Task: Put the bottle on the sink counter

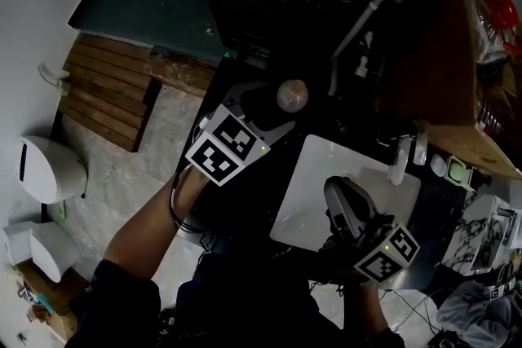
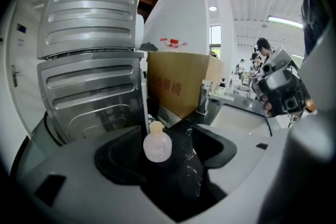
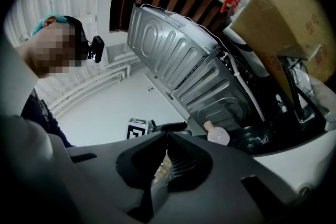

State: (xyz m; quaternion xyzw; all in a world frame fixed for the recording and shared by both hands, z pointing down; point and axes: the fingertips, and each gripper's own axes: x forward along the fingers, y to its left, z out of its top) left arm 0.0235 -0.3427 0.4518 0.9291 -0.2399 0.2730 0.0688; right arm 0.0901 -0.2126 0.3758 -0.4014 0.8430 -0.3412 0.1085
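A small round pale pink bottle (image 1: 292, 95) with a tan cap stands upright on the black sink counter (image 1: 322, 114). In the left gripper view the bottle (image 2: 157, 146) sits just ahead, in line with the gap of the jaws. My left gripper (image 1: 266, 107) (image 2: 172, 138) is open, its pads apart from the bottle. My right gripper (image 1: 336, 190) (image 3: 167, 137) hangs over the white basin, jaws together with nothing in them. The right gripper view shows the bottle (image 3: 218, 136) off to the right.
A white sink basin (image 1: 314, 200) lies right of the bottle, with a faucet (image 2: 202, 102) behind it. A cardboard box (image 2: 181, 89) stands at the back. A ribbed metal panel (image 2: 89, 60) rises on the left. A wooden slat mat (image 1: 106, 90) lies on the floor.
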